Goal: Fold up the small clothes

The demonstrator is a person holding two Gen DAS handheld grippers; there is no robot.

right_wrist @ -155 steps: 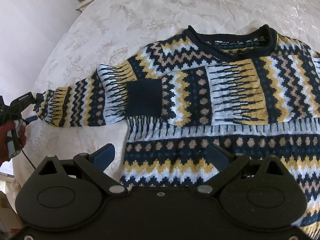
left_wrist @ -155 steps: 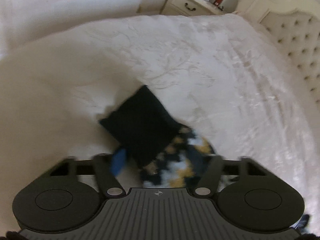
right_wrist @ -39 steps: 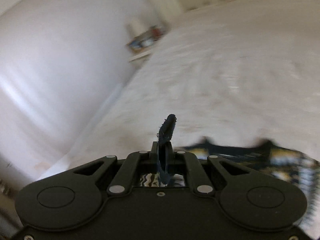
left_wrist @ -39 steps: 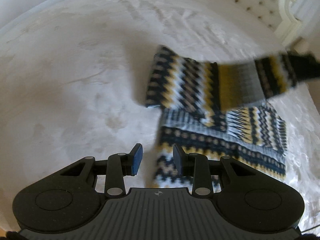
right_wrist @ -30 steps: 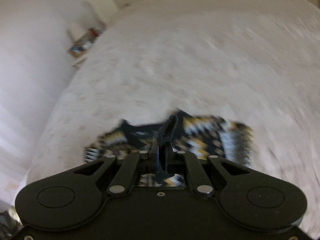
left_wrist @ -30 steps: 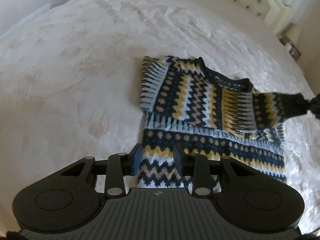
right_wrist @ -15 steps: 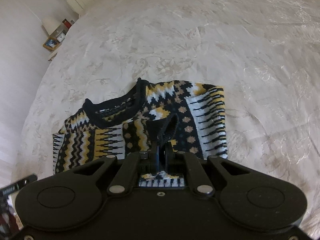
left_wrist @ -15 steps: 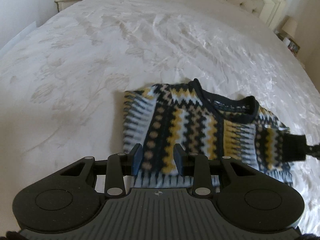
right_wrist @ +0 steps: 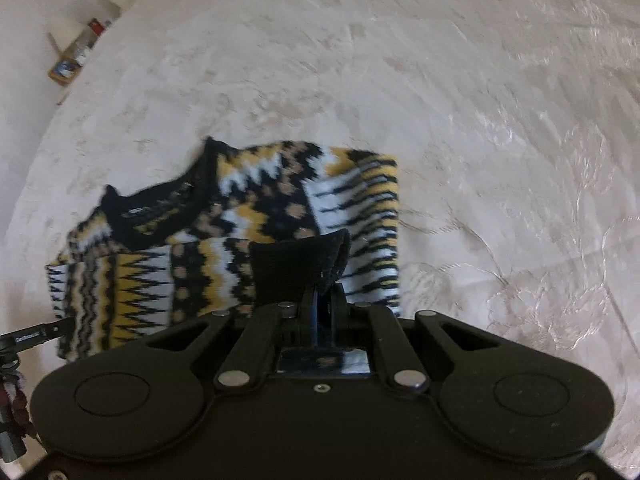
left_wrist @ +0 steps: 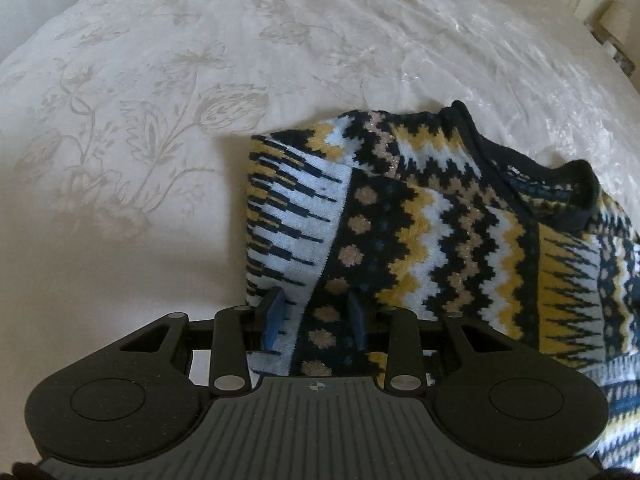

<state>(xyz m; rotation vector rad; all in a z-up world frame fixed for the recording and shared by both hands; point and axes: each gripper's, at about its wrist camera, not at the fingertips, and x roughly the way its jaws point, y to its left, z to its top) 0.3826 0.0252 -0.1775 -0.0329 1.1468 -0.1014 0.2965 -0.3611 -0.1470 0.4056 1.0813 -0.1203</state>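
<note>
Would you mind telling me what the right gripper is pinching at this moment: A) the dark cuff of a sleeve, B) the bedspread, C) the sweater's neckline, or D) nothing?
A: the right gripper is shut on the dark sleeve cuff, over the sweater.

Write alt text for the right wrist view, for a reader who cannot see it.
The right gripper is shut on the dark cuff of a patterned sweater, holding the sleeve over the sweater's body. The navy, yellow and white knit lies on a pale floral bedspread, collar toward the upper left; the image is slightly blurred.
</note>
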